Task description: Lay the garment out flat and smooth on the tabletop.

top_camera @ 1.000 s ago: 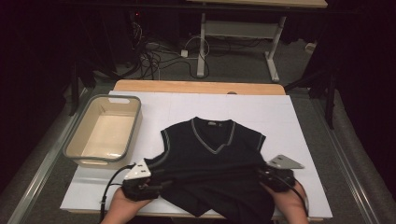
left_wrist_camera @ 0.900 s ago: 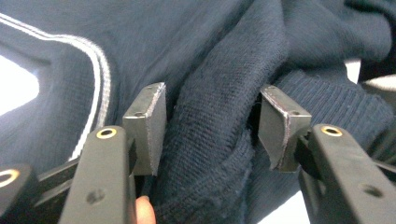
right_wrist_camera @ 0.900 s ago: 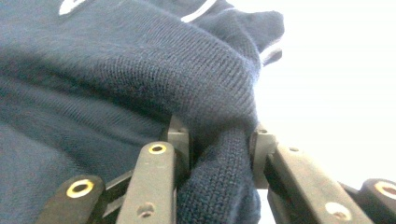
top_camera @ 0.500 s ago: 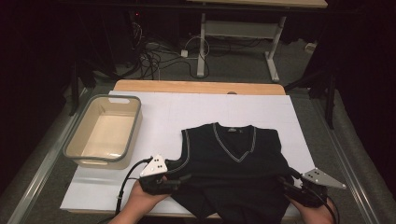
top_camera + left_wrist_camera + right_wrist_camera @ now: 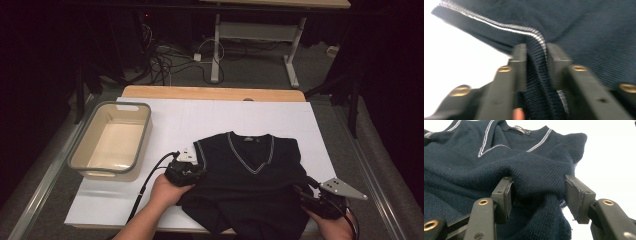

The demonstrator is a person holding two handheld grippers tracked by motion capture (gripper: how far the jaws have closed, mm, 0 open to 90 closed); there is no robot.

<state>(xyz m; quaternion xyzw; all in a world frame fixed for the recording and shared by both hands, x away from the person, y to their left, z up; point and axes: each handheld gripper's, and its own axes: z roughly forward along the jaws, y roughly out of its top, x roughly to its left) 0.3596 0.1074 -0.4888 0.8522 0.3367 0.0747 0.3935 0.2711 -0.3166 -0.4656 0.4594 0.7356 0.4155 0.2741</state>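
Dark blue knitted vest (image 5: pixel 252 187) lies on the white table cover (image 5: pixel 210 117), front side up, with its V-neck (image 5: pixel 250 152) pointing away from the person; the lower part near the person is bunched and doubled over, so it looks like the vest is being folded or pulled flat.

Left gripper (image 5: pixel 192 172) sits at the vest's left edge, by the armhole with the pale stripe (image 5: pixel 506 28); in the left gripper view its black jaws have just been closing and now pinch a ridge of ribbed knit between them; that hold is likely there so the edge can be pulled across without slipping.

Right gripper (image 5: pixel 307 195) is at the lower right side of the vest; in the right gripper view its jaws stand apart with a fat hump of knit (image 5: pixel 541 177) pushed up between them; the pads touch the sides of the hump but do not look like they squeeze it hard, so this hand seems ready to grab or just letting go.

Empty tub (image 5: pixel 110 142) with a grey rim waits at the left of the table, well apart from the vest, maybe for the folded vest.

Small neck label (image 5: pixel 520 129) sits inside the collar; its writing is too small to read.
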